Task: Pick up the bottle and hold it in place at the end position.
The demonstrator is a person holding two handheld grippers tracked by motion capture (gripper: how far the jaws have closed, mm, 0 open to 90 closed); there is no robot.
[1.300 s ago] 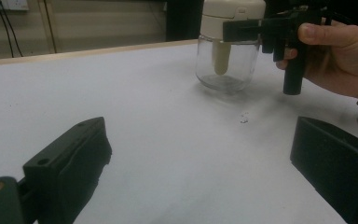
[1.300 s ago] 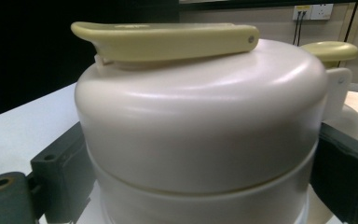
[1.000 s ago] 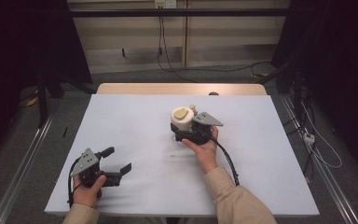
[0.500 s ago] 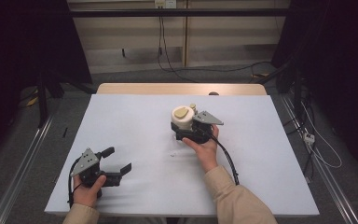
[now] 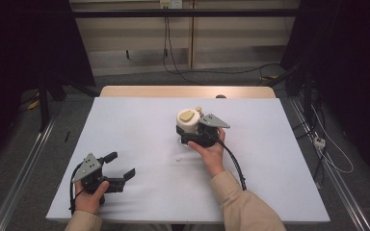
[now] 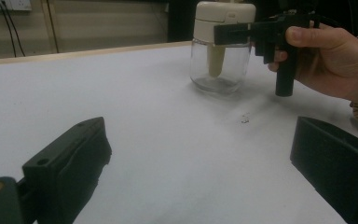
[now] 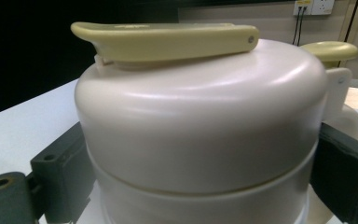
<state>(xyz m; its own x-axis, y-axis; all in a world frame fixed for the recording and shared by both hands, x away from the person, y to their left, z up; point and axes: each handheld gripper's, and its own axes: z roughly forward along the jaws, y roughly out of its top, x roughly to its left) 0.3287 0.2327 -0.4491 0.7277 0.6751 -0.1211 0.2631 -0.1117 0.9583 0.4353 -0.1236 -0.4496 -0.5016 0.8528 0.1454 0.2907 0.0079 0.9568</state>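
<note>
Black right claw (image 5: 192,129) pinches the cream lid of a clear glass jar (image 6: 219,46) mid-counter (image 5: 139,125) — grasp looks made, lifting or twisting likely next; left claw (image 5: 120,169), spread and empty, rests near the counter's front-left corner

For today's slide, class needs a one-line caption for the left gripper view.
Open left gripper faces a glass jar whose cream lid the right gripper clamps.
</note>
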